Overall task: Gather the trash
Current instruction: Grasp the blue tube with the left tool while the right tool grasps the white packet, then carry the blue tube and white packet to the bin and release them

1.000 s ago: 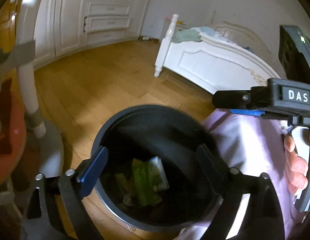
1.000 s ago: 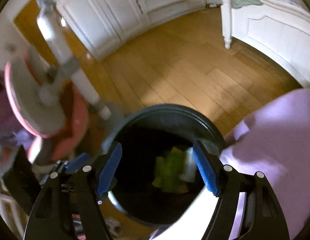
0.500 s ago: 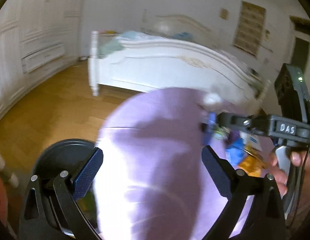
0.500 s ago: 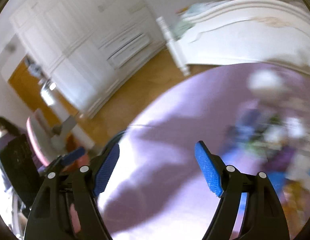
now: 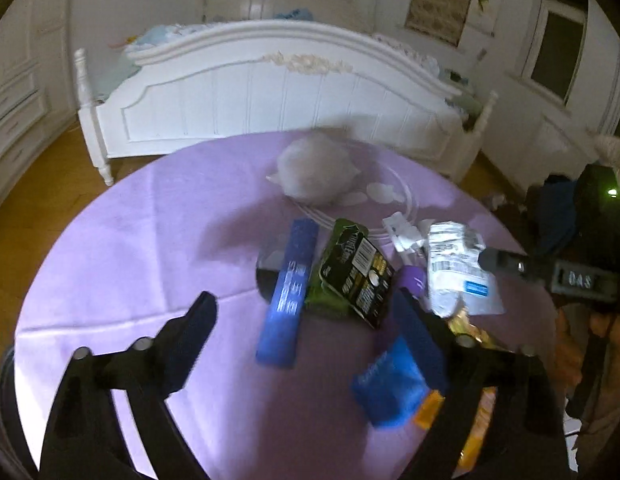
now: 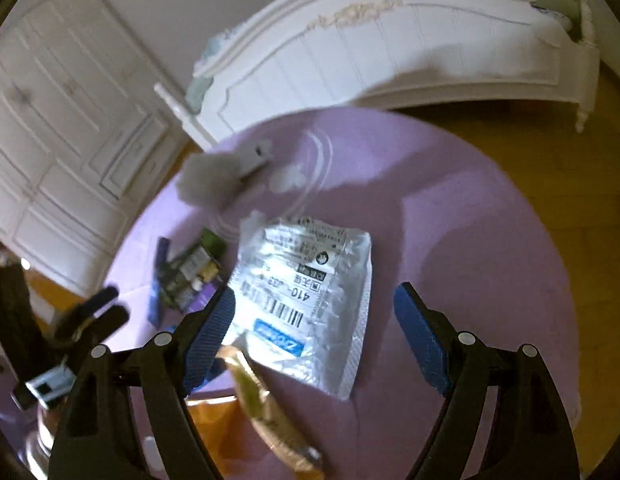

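Note:
Trash lies on a round table with a purple cloth (image 5: pixel 130 248): a long blue wrapper (image 5: pixel 288 296), a black and green packet (image 5: pixel 354 272), a silver foil pouch (image 5: pixel 454 268), a blue packet (image 5: pixel 390 384) and a crumpled white tissue (image 5: pixel 312 174). My left gripper (image 5: pixel 310 336) is open and empty above the blue wrapper. My right gripper (image 6: pixel 314 336) is open and empty, hovering over the silver pouch (image 6: pixel 310 292). A gold wrapper (image 6: pixel 266 396) lies below its left finger.
A white bed footboard (image 5: pixel 270 92) stands behind the table. White wardrobe doors (image 6: pixel 58 120) are at the left. Wooden floor (image 6: pixel 570 168) surrounds the table. The right gripper's body (image 5: pixel 570 280) shows at the right edge of the left wrist view.
Both grippers have swung up from the black bin on the floor to over the purple table. The trash pile is now in view under them. Both stayed open.

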Available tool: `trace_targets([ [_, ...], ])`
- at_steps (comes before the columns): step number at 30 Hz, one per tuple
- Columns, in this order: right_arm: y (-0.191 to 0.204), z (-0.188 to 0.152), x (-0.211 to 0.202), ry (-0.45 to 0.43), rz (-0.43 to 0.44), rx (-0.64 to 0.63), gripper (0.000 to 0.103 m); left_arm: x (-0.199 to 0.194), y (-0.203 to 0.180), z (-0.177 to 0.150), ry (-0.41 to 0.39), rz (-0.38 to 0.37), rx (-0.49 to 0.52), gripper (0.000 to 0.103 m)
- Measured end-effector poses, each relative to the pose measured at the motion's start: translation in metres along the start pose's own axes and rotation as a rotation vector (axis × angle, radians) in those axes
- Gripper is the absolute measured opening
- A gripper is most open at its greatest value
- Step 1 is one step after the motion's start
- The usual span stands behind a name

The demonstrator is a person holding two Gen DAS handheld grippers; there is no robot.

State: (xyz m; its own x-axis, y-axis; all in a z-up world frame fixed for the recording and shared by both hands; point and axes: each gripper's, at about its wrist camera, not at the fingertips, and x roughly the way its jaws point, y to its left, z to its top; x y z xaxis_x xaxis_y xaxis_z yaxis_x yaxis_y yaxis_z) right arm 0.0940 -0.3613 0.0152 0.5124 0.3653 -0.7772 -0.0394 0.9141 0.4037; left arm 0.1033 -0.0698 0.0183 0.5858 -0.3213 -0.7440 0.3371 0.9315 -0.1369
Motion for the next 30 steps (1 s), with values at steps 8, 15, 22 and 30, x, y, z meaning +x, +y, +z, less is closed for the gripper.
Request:
trace_targets([
  [8,0.037,0.000,0.027,-0.016,-0.122,-0.178,0.062,0.026,0.014,0.007,0.046,-0.022,-0.041,0.060],
  [15,0.025,-0.005,-0.005,-0.089,-0.043,-0.157,0.026,0.020,0.006,0.006,0.036,-0.069,-0.024,0.018],
  [22,0.029,-0.014,-0.059,-0.194,0.034,-0.133,0.022,0.003,0.013,-0.002,0.011,-0.098,-0.070,0.013],
  [30,0.049,-0.016,-0.104,-0.258,0.067,-0.154,0.022,-0.049,0.029,-0.006,-0.096,-0.114,-0.120,0.013],
])
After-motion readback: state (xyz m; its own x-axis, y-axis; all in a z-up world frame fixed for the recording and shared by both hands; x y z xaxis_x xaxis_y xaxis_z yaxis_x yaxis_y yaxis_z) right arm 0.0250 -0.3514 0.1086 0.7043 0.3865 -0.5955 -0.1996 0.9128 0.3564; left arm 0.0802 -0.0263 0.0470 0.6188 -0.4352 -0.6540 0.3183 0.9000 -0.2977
